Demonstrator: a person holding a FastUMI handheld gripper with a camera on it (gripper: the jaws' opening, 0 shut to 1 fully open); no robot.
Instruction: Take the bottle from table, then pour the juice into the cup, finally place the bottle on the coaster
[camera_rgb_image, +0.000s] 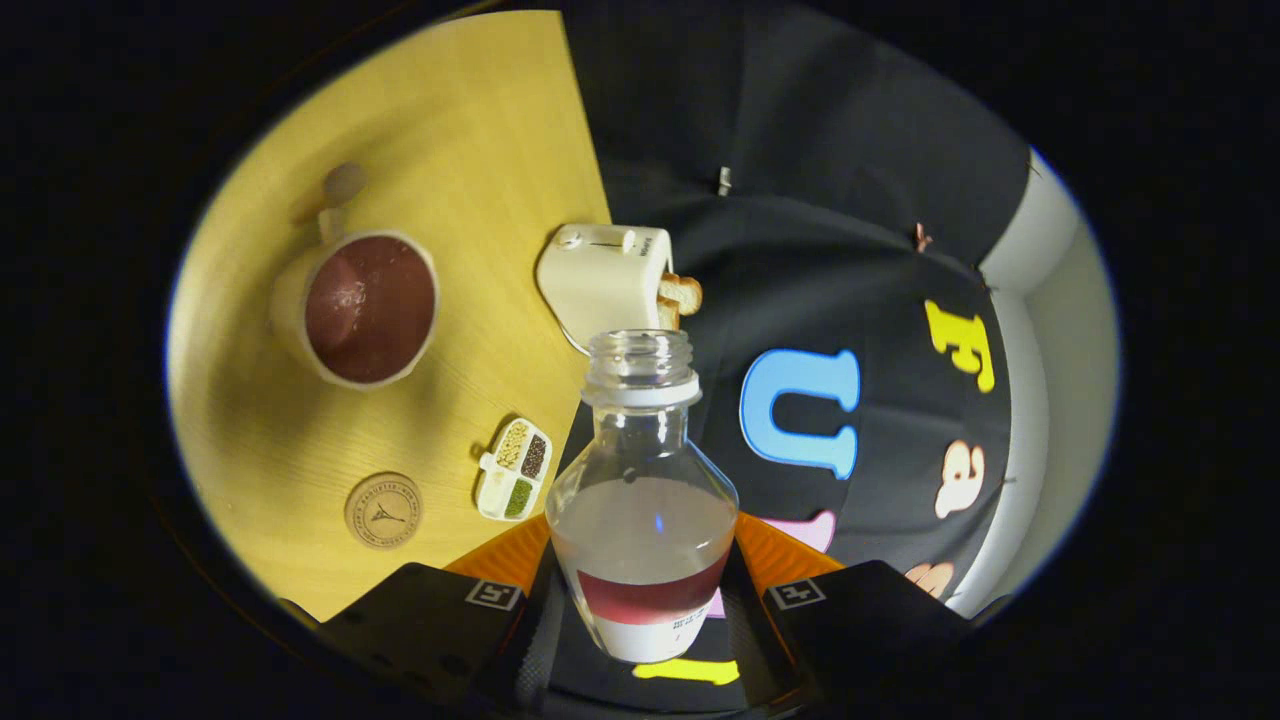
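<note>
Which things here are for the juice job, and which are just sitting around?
For the job:
- bottle, uncapped, held between the closed jaws of the gripper, some red juice inside
- cup on the table, already holding red juice
- coaster on the table, bare

Just lying about:
- toaster with bread
- small dish with four sections of grains

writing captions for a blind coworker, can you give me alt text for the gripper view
The gripper holds an uncapped clear bottle between its two fingers, a little red juice left in the bottom. On the yellow wooden table beyond are a cream cup full of red juice, a round coaster, a small divided dish and a toaster with bread.
</note>
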